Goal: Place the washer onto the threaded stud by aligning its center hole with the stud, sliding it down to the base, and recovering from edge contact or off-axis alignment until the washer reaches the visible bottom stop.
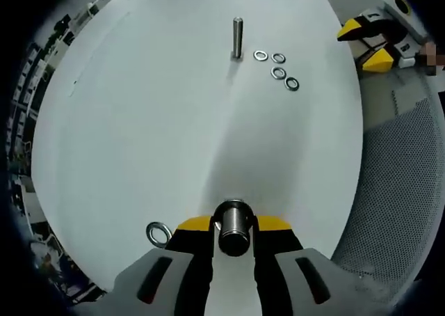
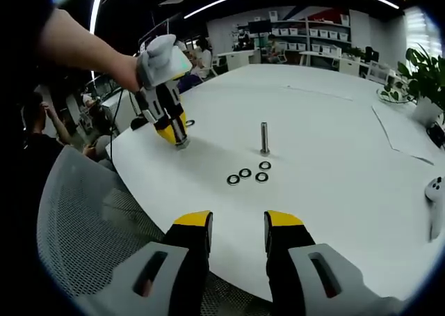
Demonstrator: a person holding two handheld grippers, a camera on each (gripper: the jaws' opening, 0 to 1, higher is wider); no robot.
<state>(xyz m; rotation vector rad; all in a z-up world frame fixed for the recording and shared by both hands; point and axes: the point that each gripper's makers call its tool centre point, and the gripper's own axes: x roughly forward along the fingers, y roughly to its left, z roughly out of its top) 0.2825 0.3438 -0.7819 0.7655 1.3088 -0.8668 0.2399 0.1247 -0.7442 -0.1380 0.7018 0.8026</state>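
My left gripper [image 1: 234, 227] has its fingers closed on a threaded bolt [image 1: 233, 222], one washer [image 1: 159, 233] just beside them. My right gripper [image 2: 236, 222] hangs open. Farther out, four washers [image 2: 247, 175] lie near the upright stud [image 2: 264, 138] on the counter [image 2: 334, 149]. An off-axis washer could jam on the threads. I see no containers.
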